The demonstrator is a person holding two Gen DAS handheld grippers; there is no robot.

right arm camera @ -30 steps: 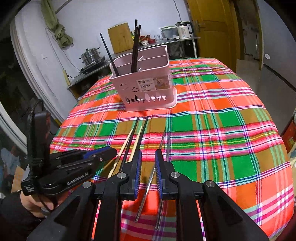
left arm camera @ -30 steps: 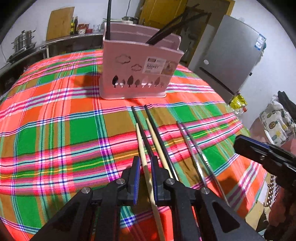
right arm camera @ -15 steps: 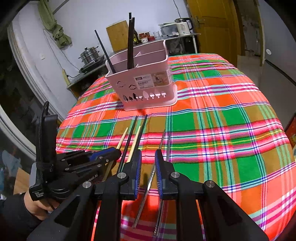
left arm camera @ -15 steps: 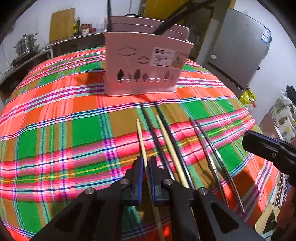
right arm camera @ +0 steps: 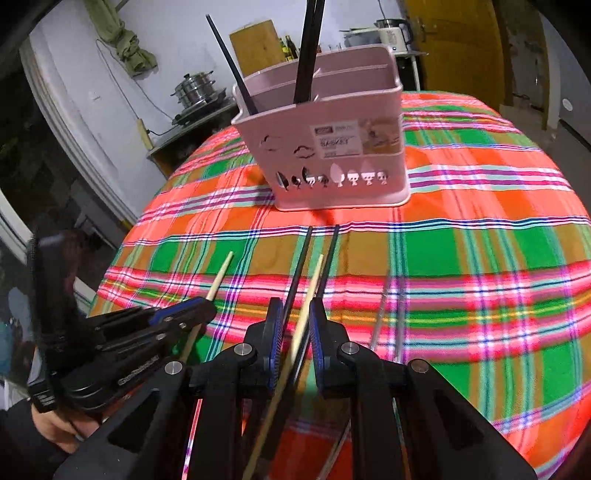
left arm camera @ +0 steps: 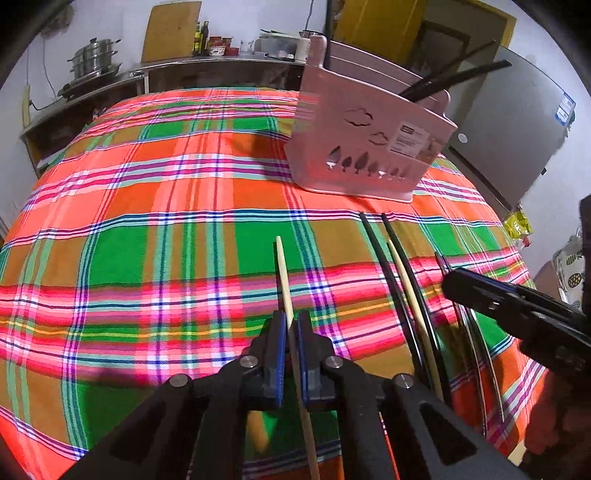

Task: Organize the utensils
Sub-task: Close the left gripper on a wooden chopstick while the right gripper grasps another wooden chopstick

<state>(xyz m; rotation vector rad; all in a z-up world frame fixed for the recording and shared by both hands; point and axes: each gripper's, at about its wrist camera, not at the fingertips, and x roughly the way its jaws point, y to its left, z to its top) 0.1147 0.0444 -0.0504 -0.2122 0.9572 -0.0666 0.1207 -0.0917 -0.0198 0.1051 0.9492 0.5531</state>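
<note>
My left gripper point(left arm camera: 290, 325) is shut on a pale wooden chopstick point(left arm camera: 282, 273), which points ahead over the plaid tablecloth point(left arm camera: 147, 258), apart from the rest. A second wooden chopstick point(right arm camera: 314, 280) lies between two black chopsticks point(right arm camera: 301, 266). My right gripper point(right arm camera: 295, 314) stands over them, open. The wooden one runs through the gap with no pad pressing on it. A pink utensil basket point(right arm camera: 332, 147) stands upright beyond, with several black chopsticks in it. From the right wrist view the left gripper point(right arm camera: 207, 310) shows at lower left, holding the wooden chopstick point(right arm camera: 219, 277).
Two metal chopsticks point(right arm camera: 384, 295) lie just right of the black ones. The round table's edge drops off close behind both grippers. A counter with a steel pot point(left arm camera: 92, 62) and a cutting board point(left arm camera: 170, 29) stands behind, a grey fridge point(left arm camera: 517, 122) at far right.
The left gripper closed on the wooden chopstick and carried it leftward, away from the others. The right gripper slid left, from over the metal chopsticks to over the second wooden one.
</note>
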